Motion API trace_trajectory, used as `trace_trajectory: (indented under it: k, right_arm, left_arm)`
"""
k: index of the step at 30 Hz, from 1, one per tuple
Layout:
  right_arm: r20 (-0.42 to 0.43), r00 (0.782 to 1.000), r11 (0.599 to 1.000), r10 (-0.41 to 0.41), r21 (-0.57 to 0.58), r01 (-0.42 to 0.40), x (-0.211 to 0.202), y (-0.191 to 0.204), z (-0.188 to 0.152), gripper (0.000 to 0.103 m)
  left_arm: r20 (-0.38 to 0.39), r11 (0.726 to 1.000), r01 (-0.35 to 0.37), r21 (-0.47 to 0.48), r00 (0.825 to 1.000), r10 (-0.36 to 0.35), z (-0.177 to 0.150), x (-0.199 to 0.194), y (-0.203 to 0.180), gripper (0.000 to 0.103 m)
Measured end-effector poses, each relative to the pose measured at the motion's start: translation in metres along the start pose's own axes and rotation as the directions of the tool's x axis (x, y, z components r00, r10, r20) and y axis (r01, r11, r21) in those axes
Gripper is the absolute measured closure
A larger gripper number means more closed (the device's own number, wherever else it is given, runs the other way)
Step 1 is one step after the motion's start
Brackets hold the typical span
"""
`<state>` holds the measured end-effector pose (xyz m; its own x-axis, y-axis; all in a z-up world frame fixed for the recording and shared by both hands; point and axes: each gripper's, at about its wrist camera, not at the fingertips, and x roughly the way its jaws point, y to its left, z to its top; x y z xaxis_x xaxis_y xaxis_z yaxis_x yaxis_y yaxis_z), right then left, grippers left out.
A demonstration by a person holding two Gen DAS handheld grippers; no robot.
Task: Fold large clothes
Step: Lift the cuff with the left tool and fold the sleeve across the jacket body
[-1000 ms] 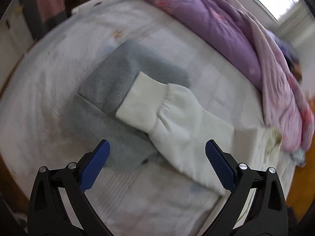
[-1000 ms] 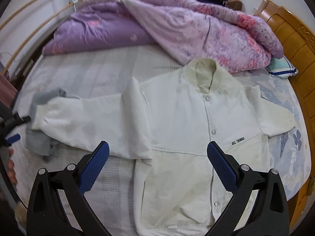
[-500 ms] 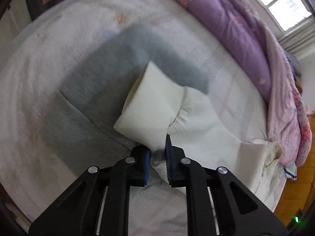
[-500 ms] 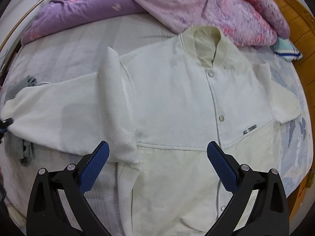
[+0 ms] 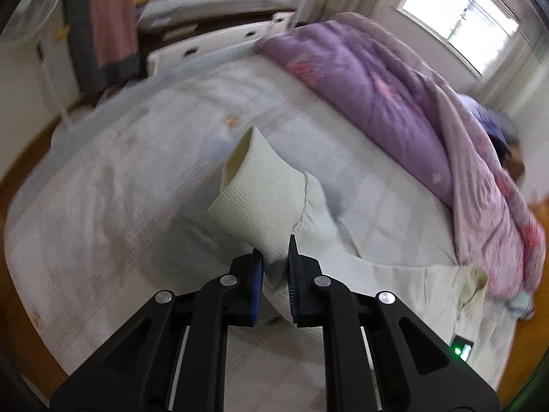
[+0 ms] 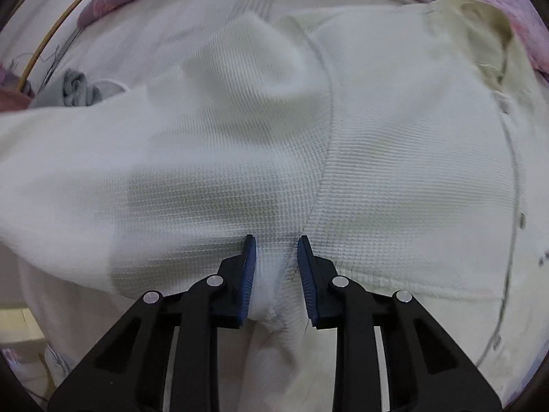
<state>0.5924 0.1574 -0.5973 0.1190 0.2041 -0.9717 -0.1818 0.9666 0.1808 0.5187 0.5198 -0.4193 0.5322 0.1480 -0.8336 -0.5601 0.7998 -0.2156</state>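
A cream waffle-knit jacket (image 6: 394, 130) lies spread on the bed, collar at the upper right. My left gripper (image 5: 276, 257) is shut on the ribbed cuff (image 5: 260, 192) of its sleeve and holds it lifted above the bed. My right gripper (image 6: 276, 250) is shut on a bunch of jacket fabric at the underarm, where the sleeve (image 6: 154, 158) meets the body. The sleeve stretches away to the left in the right wrist view.
A purple quilt (image 5: 394, 103) is heaped along the far side of the pale bed sheet (image 5: 120, 189). A grey garment (image 6: 79, 89) lies crumpled at the left. A white bed frame (image 5: 212, 48), hanging clothes (image 5: 109, 24) and a fan (image 5: 31, 10) stand beyond the bed.
My left gripper closed on the cuff and raised it off the grey garment. My right gripper moved down to the jacket's underarm and closed on the fabric.
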Motion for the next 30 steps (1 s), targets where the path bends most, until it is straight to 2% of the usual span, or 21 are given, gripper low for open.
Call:
trace_trajectory:
  k: [3,6,10,12,16,17,21,24,26,30]
  right_arm:
    - [-0.001,0.994,0.994,0.107,0.019,-0.107,-0.008,-0.019,0.004,0.080]
    - [0.039,0.975,0.973,0.219,0.065,-0.221,-0.039,-0.055,-0.001,0.080]
    - [0.141,0.966,0.964,0.219,0.125,-0.237,-0.097,-0.135,-0.018,0.078]
    - [0.194,0.958,0.959,0.213,0.144,-0.243,-0.127,-0.181,-0.027,0.077]
    - [0.288,0.951,0.963,0.111,0.205,-0.174,-0.186,-0.283,-0.052,0.077]
    - [0.313,0.947,0.959,0.067,0.241,-0.148,-0.204,-0.319,-0.060,0.071]
    - [0.349,0.936,0.926,-0.054,0.367,-0.084,-0.243,-0.425,-0.091,0.066]
    - [0.356,0.926,0.877,-0.122,0.476,-0.068,-0.262,-0.500,-0.117,0.060]
    - [0.354,0.922,0.830,-0.157,0.553,-0.071,-0.270,-0.548,-0.135,0.057]
    - [0.354,0.916,0.732,-0.190,0.672,-0.108,-0.269,-0.611,-0.168,0.054]
  left_arm:
    - [0.043,0.996,0.035,0.077,0.998,-0.039,-0.009,-0.020,-0.051,0.091]
    - [0.058,0.986,0.097,0.135,0.993,-0.106,-0.024,-0.039,-0.116,0.092]
    - [0.067,0.958,0.152,0.245,0.983,-0.173,-0.063,-0.052,-0.218,0.093]
    - [0.034,0.941,0.175,0.290,0.981,-0.193,-0.093,-0.045,-0.282,0.094]
    - [-0.027,0.903,0.217,0.370,0.974,-0.223,-0.156,-0.023,-0.387,0.095]
    - [-0.045,0.892,0.232,0.387,0.971,-0.233,-0.175,-0.016,-0.414,0.095]
    - [-0.122,0.863,0.259,0.434,0.966,-0.229,-0.238,0.020,-0.493,0.095]
    - [-0.180,0.838,0.266,0.476,0.962,-0.203,-0.286,0.049,-0.540,0.095]
    - [-0.222,0.828,0.273,0.490,0.957,-0.185,-0.315,0.066,-0.564,0.095]
    - [-0.248,0.813,0.300,0.499,0.948,-0.198,-0.347,0.072,-0.597,0.095]
